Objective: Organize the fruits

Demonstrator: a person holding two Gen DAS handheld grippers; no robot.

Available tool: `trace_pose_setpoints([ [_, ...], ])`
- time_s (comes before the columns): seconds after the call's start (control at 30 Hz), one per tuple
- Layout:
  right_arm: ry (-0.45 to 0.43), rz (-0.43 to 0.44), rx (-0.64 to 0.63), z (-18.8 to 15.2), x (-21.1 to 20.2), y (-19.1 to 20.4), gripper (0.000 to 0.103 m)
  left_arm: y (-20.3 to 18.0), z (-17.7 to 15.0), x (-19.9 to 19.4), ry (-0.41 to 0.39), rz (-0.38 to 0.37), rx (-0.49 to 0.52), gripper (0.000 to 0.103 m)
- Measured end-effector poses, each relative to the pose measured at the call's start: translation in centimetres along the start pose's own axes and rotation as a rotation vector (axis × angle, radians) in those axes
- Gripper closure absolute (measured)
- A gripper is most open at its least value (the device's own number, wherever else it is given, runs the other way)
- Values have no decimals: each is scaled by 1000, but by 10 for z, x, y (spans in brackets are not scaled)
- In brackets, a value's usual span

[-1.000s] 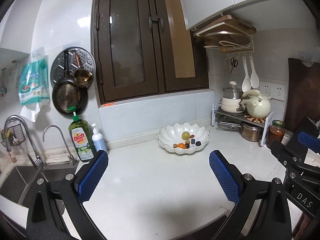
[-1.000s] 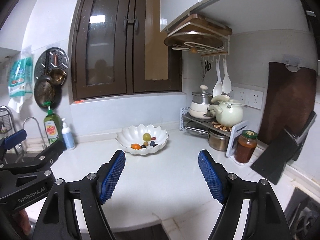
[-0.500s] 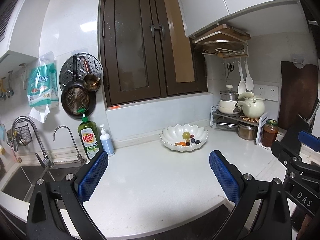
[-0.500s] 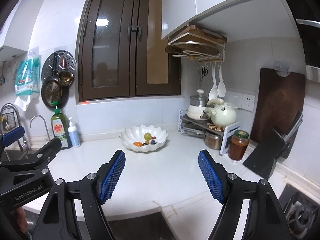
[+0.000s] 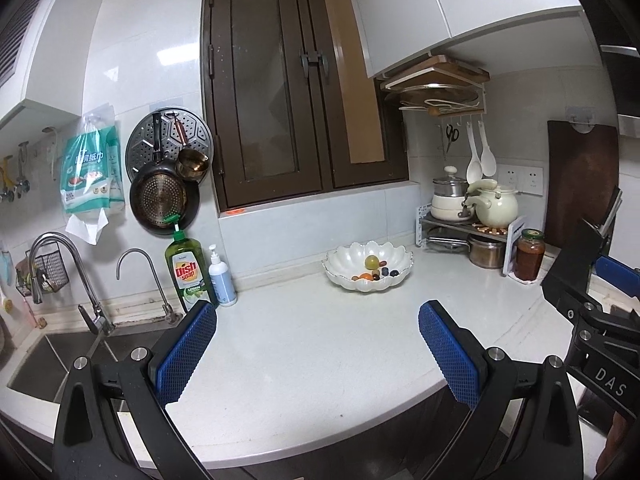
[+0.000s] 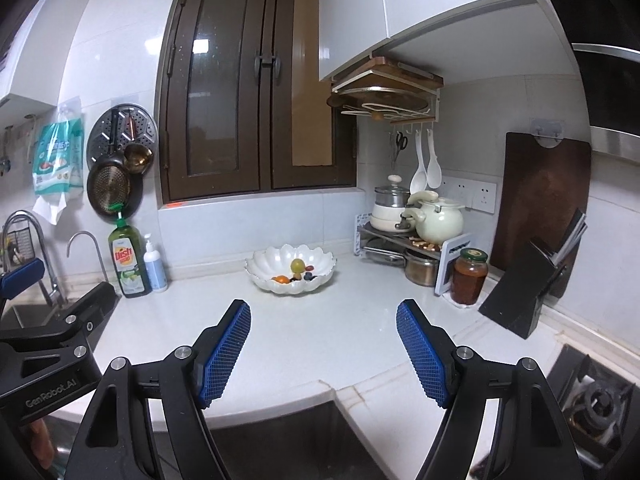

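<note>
A white scalloped bowl (image 5: pixel 360 285) stands at the back of the white counter (image 5: pixel 312 344), below the window. In it lie a yellow-green round fruit (image 5: pixel 372 261), an orange fruit (image 5: pixel 365 277) and small dark berries (image 5: pixel 390 273). My left gripper (image 5: pixel 316 312) is open and holds nothing, well short of the bowl. In the right wrist view the same bowl (image 6: pixel 288 286) and round fruit (image 6: pixel 297 265) show. My right gripper (image 6: pixel 323 308) is also open with nothing between its fingers, above the counter's front edge.
A sink (image 5: pixel 52 360) with taps lies at the left, beside a green dish soap bottle (image 5: pixel 186 272) and a pump bottle (image 5: pixel 221 280). At the right are a pot rack (image 6: pixel 400 240), a jar (image 6: pixel 469 276), a knife block (image 6: pixel 528 292) and a stove burner (image 6: pixel 596 400).
Both grippers have drawn back from the bowl, which looks smaller and farther. The counter's front edge has come into view. Both stay open.
</note>
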State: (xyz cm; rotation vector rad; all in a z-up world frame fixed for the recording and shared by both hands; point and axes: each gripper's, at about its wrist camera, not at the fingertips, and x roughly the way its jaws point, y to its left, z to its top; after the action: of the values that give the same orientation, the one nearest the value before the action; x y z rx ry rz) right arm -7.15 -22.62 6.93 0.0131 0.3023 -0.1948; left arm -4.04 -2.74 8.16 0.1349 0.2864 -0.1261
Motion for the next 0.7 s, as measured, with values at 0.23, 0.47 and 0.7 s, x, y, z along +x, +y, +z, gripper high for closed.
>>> trace_pose_setpoints([
  [0.23,-5,-16,-3,-4,-19,6,27,7,-5,-17,-2,-11,0,0],
  [0.47,-10,-24,-1,-7,-30,8,27,10,-6,-28,-13,-27,3,0],
  [0.7,-15,-34,-3,-7,-38,7,27,11,-6,-35,-23,-28,3,0],
])
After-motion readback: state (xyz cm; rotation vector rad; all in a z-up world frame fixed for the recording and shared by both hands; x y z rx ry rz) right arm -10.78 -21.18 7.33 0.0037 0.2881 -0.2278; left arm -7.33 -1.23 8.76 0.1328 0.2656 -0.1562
